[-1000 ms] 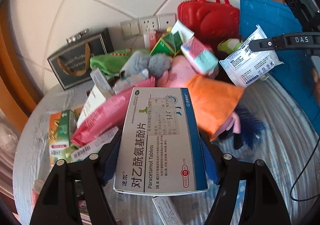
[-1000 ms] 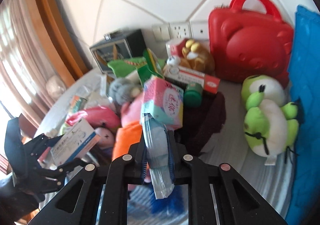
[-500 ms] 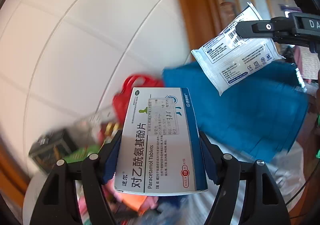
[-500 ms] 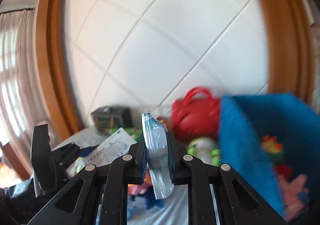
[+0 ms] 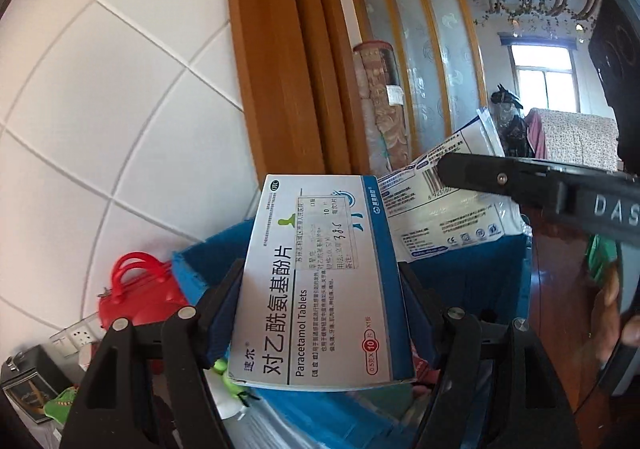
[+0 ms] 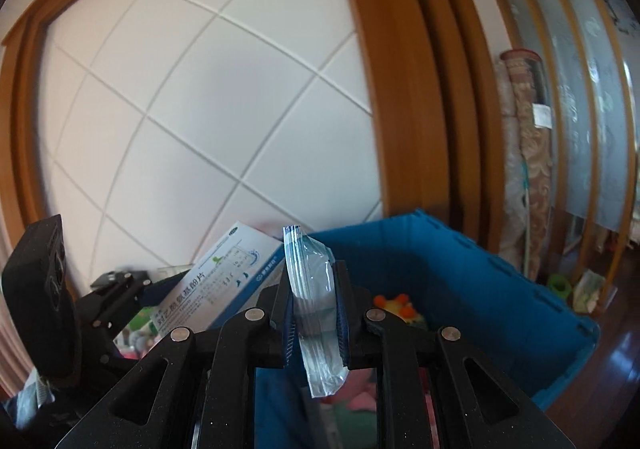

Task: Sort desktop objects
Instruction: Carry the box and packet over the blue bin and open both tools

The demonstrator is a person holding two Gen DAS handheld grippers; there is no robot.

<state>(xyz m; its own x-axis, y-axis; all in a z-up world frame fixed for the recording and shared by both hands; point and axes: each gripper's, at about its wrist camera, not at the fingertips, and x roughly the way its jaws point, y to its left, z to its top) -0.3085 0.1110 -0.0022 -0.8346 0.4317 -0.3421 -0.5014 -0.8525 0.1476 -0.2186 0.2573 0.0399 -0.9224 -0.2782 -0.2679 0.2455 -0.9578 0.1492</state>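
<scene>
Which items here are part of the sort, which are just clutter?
In play:
- paracetamol box, in left gripper
- sealed plastic packet, in right gripper
- blue bin

Lying about:
- red case
- wall sockets
- rolled rugs

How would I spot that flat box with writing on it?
Start at the big blue bin beside the white tiled wall. Just in front of it the left gripper clamps the paracetamol tablet box: stiff white card with a blue edge, unlike the soft plastic packet held by the right gripper.
</scene>
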